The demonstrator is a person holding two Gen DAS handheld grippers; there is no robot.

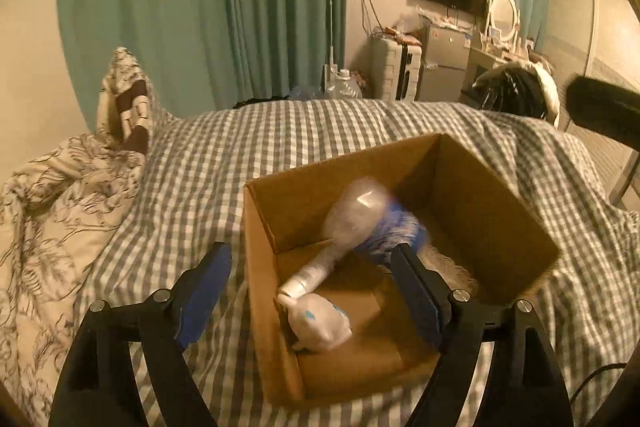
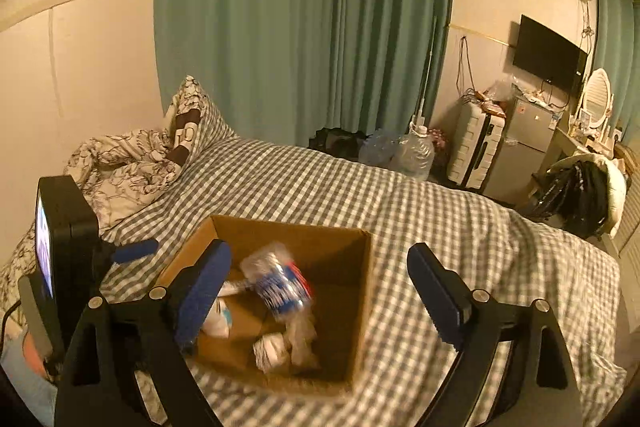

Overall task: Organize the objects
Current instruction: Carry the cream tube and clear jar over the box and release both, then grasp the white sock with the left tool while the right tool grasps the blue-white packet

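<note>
An open cardboard box (image 1: 496, 203) sits on the checked bed cover; it also shows in the right wrist view (image 2: 332, 239). Inside it a clear plastic bottle with a blue label (image 1: 360, 215) is blurred, in mid-fall, and shows in the right wrist view (image 2: 280, 281) too. A white tube (image 1: 308, 277) and a white bottle with blue marks (image 1: 320, 323) lie on the box floor. My left gripper (image 1: 316, 291) is open and empty above the box's near left corner. My right gripper (image 2: 320, 293) is open and empty above the box.
The bed (image 2: 460, 227) carries a rumpled patterned duvet (image 1: 52, 211) at the left. The left gripper's body with a lit screen (image 2: 60, 239) shows at the right wrist view's left edge. Beyond the bed stand water jugs (image 2: 416, 153), a suitcase (image 2: 476, 151) and a small fridge (image 2: 524, 139).
</note>
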